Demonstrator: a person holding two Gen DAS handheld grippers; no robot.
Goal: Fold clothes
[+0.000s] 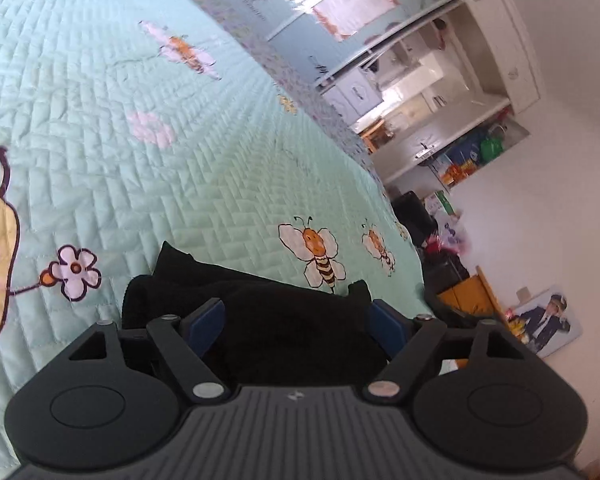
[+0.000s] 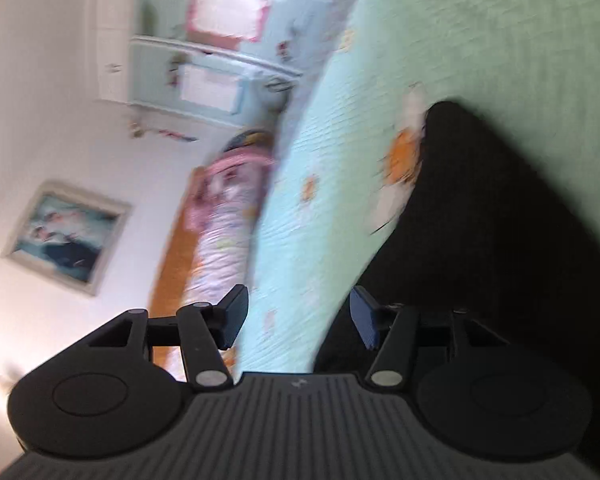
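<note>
A black garment [image 1: 268, 320] lies bunched on a mint quilt [image 1: 148, 128] printed with bees and flowers. In the left wrist view it sits low in the frame, just ahead of the left gripper [image 1: 298, 322], its dark folds filling the gap between the two blue pads. The pads stand wide apart and do not visibly press on the cloth — the jaws are released over it, not clamped.

In the right wrist view the same garment [image 2: 500, 220] spreads along the right side of the quilt [image 2: 480, 40], a rounded corner pointing up the bed. The right gripper [image 2: 298, 318] has its jaws parted with only quilt and the cloth's edge showing between them; nothing is gripped. That view is smeared with blur.

Beyond the quilt's edge are white walls, a framed picture [image 2: 66, 236] and pale cupboards [image 1: 340, 4].
</note>
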